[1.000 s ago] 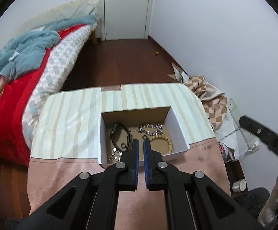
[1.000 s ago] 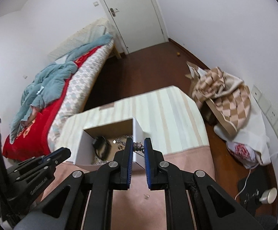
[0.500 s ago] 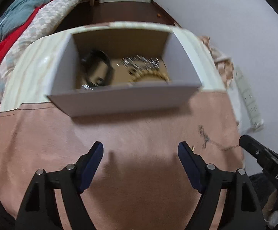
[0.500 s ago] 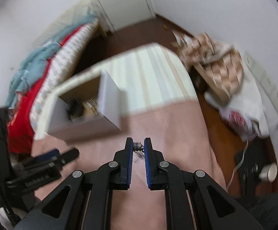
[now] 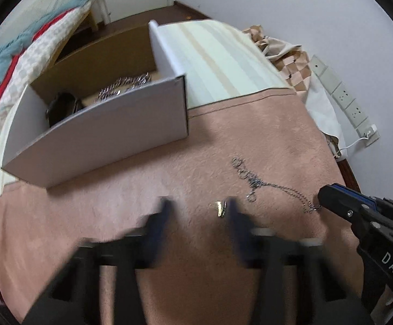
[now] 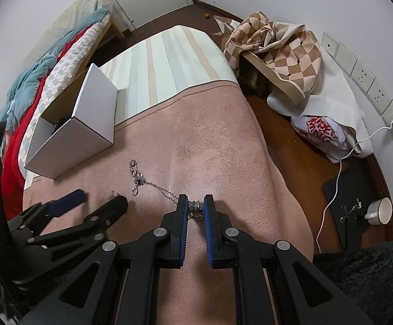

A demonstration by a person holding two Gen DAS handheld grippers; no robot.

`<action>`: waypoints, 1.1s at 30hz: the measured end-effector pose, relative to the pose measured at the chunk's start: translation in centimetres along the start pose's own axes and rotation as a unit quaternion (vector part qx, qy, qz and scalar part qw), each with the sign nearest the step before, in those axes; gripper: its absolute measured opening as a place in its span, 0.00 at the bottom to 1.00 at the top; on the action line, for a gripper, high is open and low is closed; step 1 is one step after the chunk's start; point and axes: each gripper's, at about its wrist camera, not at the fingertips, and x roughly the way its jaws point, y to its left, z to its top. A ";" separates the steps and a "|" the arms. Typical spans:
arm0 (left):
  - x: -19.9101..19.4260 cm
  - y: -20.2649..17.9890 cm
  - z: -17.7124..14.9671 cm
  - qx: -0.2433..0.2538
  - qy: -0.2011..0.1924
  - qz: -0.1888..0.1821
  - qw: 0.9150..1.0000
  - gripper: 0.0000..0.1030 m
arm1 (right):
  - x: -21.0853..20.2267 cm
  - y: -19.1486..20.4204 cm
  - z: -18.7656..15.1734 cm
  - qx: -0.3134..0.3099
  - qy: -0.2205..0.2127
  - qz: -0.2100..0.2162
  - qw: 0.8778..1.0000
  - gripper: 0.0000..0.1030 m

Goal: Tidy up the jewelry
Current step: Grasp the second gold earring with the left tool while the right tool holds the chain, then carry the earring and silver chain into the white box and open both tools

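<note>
My right hand-held gripper (image 6: pixel 196 206) pinches the silver chain's (image 6: pixel 158 188) beaded end at lower centre. My left hand-held gripper (image 5: pixel 197 211) gapes around a small earring (image 5: pixel 220 207) on the desk (image 5: pixel 250 135).

A: From my left tongs (image 5: pixel 197 208) the pink cloth (image 5: pixel 131 189) lies bare up to the white box (image 5: pixel 101 124); its near wall stands upright across that side.

B: My right tongs (image 6: pixel 196 207) see open cloth ahead to the striped cover (image 6: pixel 169 62); the silver chain (image 6: pixel 153 182) trails leftward across it.

A: That chain, plus a small gold piece (image 5: pixel 220 208) touching my right finger, crowds the gap between our tongs; left of it I have room.
</note>
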 end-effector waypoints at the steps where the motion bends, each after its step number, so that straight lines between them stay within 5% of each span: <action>1: 0.0 0.1 0.1 0.000 0.001 -0.007 1.000 0.09 | -0.1 0.0 0.1 0.000 -0.001 0.001 1.000 0.12; 18: -6.4 8.6 1.3 -0.097 -0.033 -0.057 0.993 0.09 | -5.5 3.6 3.0 -0.014 -0.039 0.070 0.997 0.12; 33: -13.8 14.3 6.8 -0.117 -0.098 -0.063 0.986 0.09 | -14.7 15.1 10.9 -0.130 -0.104 0.152 0.974 0.12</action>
